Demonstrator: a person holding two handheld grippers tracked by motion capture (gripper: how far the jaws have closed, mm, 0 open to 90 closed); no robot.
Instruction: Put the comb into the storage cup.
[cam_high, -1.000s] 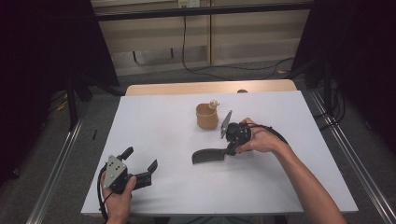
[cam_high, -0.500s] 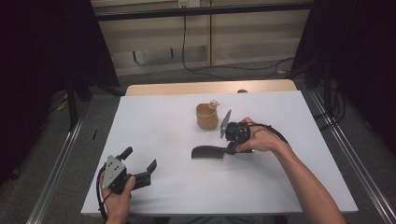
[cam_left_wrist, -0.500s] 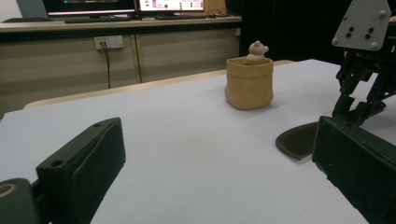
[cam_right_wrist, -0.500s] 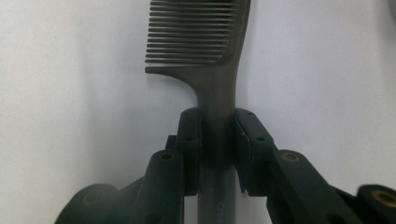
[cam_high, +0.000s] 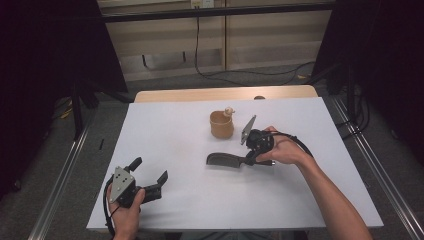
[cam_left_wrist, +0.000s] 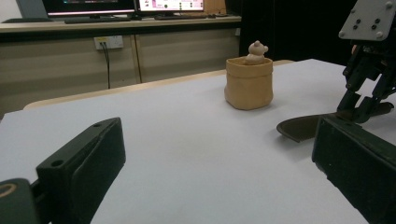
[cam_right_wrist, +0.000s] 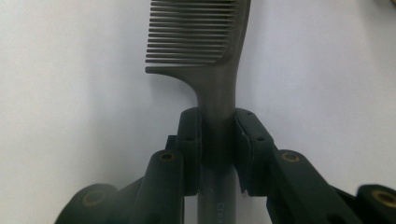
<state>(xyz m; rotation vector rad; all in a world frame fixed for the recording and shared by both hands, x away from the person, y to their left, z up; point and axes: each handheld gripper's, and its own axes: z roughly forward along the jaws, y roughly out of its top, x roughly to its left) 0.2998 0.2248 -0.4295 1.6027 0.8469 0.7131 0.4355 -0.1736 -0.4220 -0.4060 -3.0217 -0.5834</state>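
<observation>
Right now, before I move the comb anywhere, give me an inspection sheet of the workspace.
Surface: white table top, flat, a wooden strip showing at its far edge.
Job's things: dark comb lying on the table, teeth away from the right gripper, its handle between that gripper's fingers; tan pot upright beyond it, a small figure in it.
Clutter: nothing seen on the table.
Grippers: right gripper shut on the comb handle; left gripper open, holding nothing, near the front left.
Cables: one trails from the right gripper; one hangs down the far wall.
Surroundings: dark curtains at both sides, monitors on a far desk.
</observation>
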